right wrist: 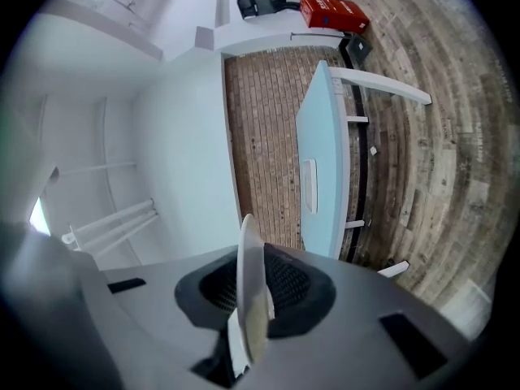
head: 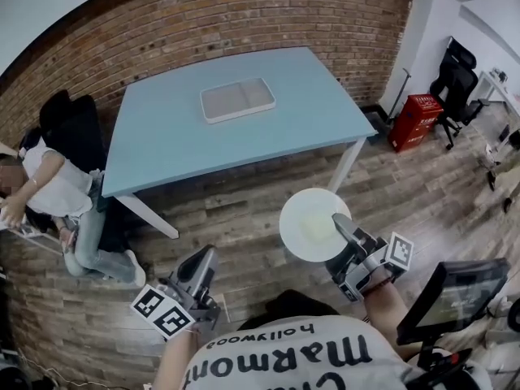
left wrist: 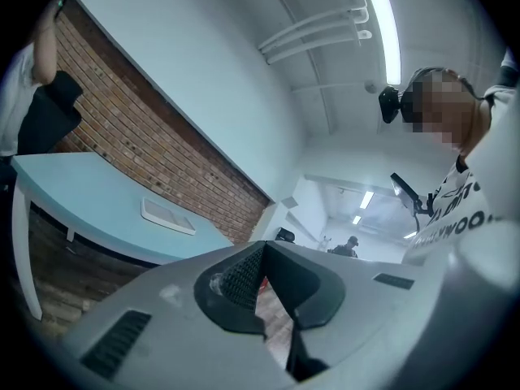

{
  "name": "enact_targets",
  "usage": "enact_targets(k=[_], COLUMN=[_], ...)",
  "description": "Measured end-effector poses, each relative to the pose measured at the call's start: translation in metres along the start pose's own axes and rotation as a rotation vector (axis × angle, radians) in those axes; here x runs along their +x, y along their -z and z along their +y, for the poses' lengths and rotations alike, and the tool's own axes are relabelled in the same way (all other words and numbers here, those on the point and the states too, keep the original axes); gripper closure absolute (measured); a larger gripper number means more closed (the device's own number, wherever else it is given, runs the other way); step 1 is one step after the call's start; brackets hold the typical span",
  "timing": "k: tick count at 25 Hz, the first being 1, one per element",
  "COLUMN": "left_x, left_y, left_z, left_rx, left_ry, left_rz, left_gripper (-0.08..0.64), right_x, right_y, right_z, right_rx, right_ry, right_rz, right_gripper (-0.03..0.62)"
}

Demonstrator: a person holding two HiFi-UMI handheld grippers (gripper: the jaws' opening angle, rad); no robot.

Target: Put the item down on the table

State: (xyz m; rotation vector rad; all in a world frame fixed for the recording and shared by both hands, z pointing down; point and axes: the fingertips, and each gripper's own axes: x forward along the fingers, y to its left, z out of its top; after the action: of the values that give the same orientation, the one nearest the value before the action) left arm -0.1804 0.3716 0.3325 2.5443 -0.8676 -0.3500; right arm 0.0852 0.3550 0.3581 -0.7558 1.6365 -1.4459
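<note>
Clamping the near rim of a white plate (head: 305,218), the right gripper (head: 340,224) carries it level over the wooden floor (head: 244,210). The blue table (head: 162,128) lies well ahead, beyond the plate's far edge. The left gripper (head: 207,255) is closed on nothing.

The worktop (head: 162,145) is pale blue on white legs, and the tray (head: 237,100) on it is off-white with a greyer centre. The plate (head: 309,218) is plain creamy white. The left gripper (head: 205,258) and right gripper (head: 340,224) are grey with black, finely ribbed jaws. Their marker cubes (head: 162,311) are white with black squares. The brick wall (head: 203,15) is red-brown with pale joints, the plank floor (head: 244,210) is streaked grey-brown, and the box (head: 413,120) is red.
</note>
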Motion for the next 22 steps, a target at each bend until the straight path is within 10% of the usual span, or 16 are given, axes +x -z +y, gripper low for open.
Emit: enact_targets(k=[22], left_x=[0.155], left_y=[-0.039], left_z=[0.115], left_rx=[-0.035], left_ry=[-0.131], left_rz=[-0.022], left_gripper=[0.552], right_x=[0.157], right_y=[-0.162], right_z=[-0.046], right_rx=[-0.027], right_ry=[0.065], right_rz=[0.147], right_gripper=[0.547])
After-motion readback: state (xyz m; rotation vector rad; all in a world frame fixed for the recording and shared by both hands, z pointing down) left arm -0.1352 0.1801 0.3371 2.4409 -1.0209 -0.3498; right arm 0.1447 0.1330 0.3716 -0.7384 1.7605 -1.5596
